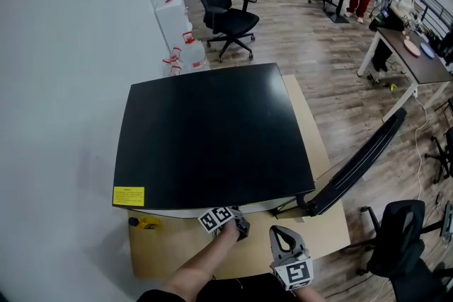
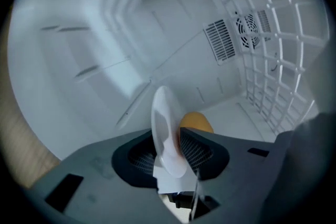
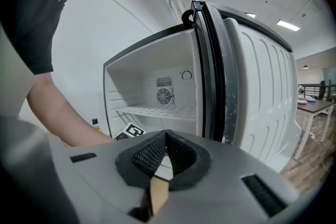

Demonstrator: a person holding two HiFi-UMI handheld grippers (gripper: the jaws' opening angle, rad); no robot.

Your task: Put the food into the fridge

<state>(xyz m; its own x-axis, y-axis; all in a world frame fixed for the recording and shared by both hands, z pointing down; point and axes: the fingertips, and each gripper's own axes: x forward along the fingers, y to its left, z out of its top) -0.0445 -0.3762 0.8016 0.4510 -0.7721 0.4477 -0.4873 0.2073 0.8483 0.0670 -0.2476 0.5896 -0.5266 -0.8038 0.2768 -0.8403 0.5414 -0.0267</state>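
The black-topped fridge [image 1: 212,138] stands on a wooden table with its door [image 1: 361,159] swung open to the right. My left gripper [image 1: 237,223] reaches into the white fridge compartment. A white plate [image 2: 165,123] stands edge-on between the jaws of the left gripper [image 2: 167,135], with an orange-yellow piece of food [image 2: 197,122] on it. The jaws stand a little apart around the plate, without a clear grip. My right gripper [image 3: 167,134] waits outside the opening, shut and empty; it also shows low in the head view [image 1: 283,240].
A wire shelf [image 3: 157,111] and a fan vent [image 3: 164,96] sit inside the fridge. A small yellow bottle [image 1: 145,223] stands on the table [image 1: 163,251] left of the fridge. Office chairs [image 1: 226,10], water jugs [image 1: 177,32] and people at desks [image 1: 403,3] are farther off.
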